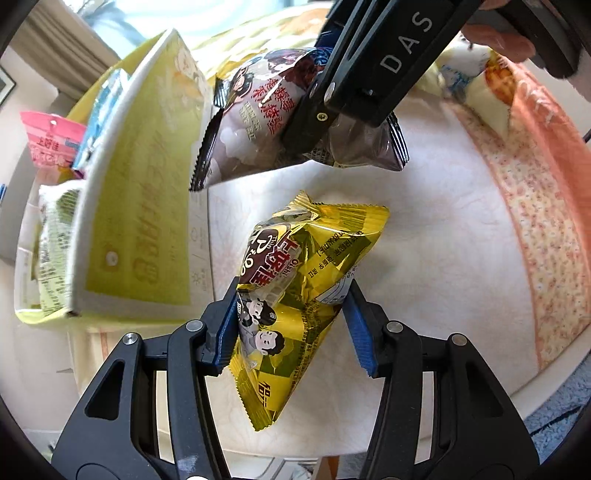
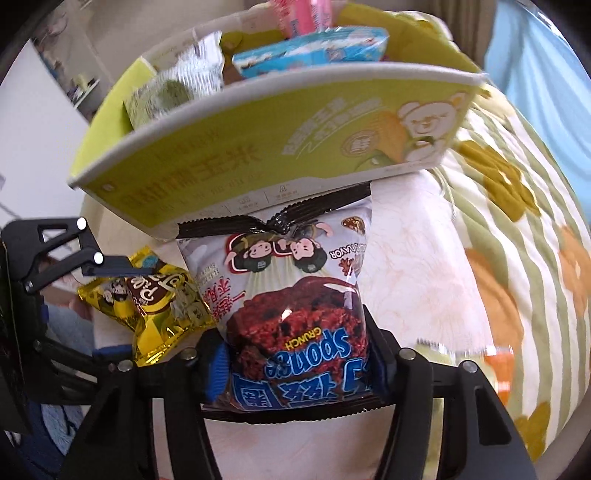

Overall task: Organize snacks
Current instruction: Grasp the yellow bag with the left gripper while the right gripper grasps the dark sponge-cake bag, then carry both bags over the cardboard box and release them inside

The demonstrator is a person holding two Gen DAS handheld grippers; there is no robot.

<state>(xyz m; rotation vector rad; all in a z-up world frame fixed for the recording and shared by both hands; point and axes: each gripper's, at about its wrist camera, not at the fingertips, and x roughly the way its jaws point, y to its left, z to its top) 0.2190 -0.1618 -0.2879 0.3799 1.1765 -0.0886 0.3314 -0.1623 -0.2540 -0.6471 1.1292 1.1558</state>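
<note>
Holding one packet each. Left gripper (image 1: pixel 291 325): blue pads clamped on gold snack packet (image 1: pixel 295 291) (red label, cartoon faces), long axis running forward from the jaws, above white table (image 1: pixel 443 258). Right gripper (image 2: pixel 295 362): closed on chocolate sponge packet (image 2: pixel 291 302), printed "Sponge CRUNCH" (seen upside down), black crimped end pointing toward green carton (image 2: pixel 258 147). Carton contents: pink packet (image 2: pixel 303 14), blue packet (image 2: pixel 314 51), pale green packet (image 2: pixel 166 92).
</note>
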